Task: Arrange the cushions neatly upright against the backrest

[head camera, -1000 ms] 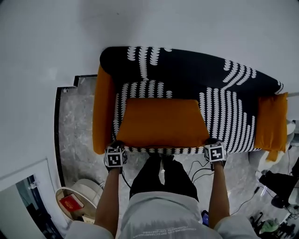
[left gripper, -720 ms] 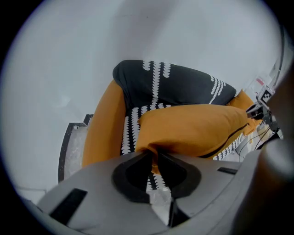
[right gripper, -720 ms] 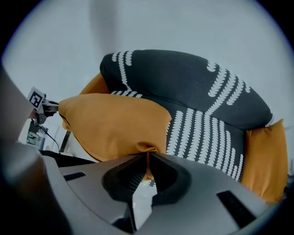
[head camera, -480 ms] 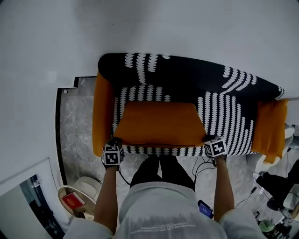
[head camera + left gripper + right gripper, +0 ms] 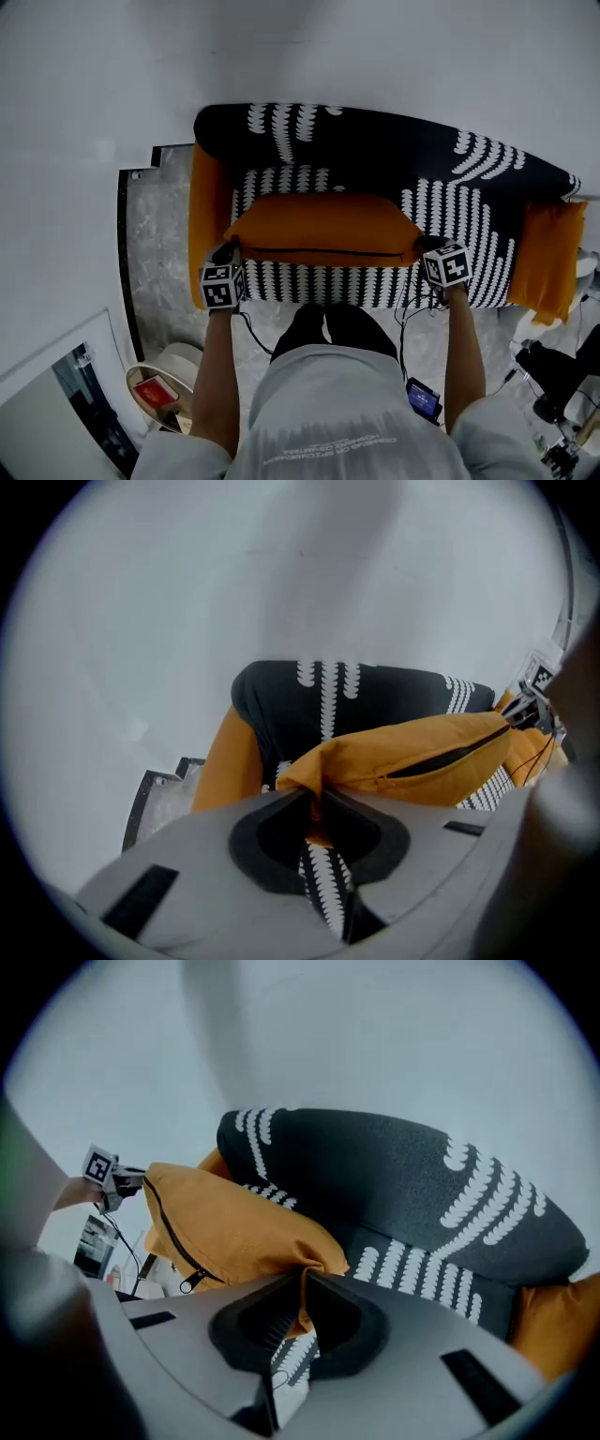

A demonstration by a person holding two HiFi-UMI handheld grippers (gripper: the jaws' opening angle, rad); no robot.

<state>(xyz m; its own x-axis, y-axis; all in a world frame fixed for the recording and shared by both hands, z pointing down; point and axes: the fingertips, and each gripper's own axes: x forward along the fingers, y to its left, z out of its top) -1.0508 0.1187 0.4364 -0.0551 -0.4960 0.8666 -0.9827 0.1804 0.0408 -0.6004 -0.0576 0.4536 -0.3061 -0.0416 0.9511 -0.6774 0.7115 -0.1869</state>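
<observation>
1. My left hand-held gripper (image 5: 229, 253) pinches the left corner of the orange cushion (image 5: 323, 225), and my right hand-held gripper (image 5: 427, 246) pinches its right corner. The cushion hangs stretched between the two, above the striped seat (image 5: 450, 225), with its zip (image 5: 323, 251) along the edge nearest me.
2. The backrest (image 5: 375, 141) lies ahead of both sets of jaws. As I judge it, doing this step well means carrying both corners forward level and together. I would then lean the cushion against the backrest and let its lower edge settle on the seat before loosening either pinch. Uneven travel would likely twist it.
3. Each gripper view shows the jaws nipped on a fold of orange cloth. In the head view the marker cubes (image 5: 222, 286) cover that contact.
4. Only the right gripper view shows the zip pull (image 5: 190, 1281) dangling. It also shows an orange shape (image 5: 553, 1326) to that gripper's right, and I cannot tell whether it is a cushion or an armrest.
</observation>
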